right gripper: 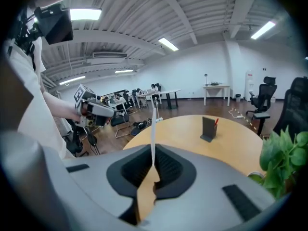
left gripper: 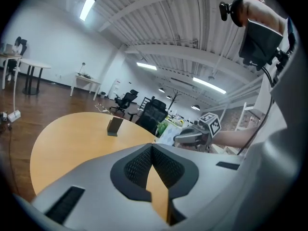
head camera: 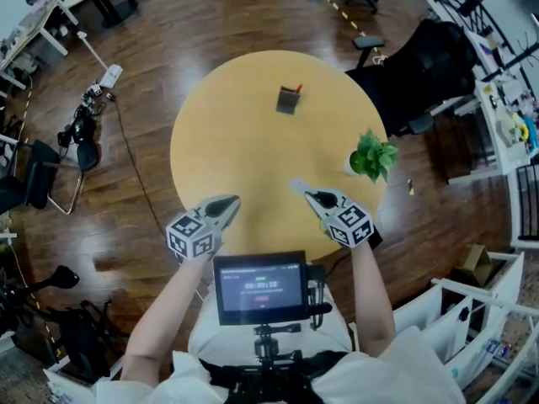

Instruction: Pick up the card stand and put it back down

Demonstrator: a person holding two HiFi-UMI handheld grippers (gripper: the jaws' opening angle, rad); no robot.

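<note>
- The dark upright card stand stands far across the round wooden surface; I judge my right fingers nearer.
- The right fingers are clamped on a thin white card; the left fingers are together and empty.

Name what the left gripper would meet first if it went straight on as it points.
Probably bare table top: the left gripper tilts down over it. The card stand stands left of that line, the right gripper right of it; depth is hard to judge.
</note>
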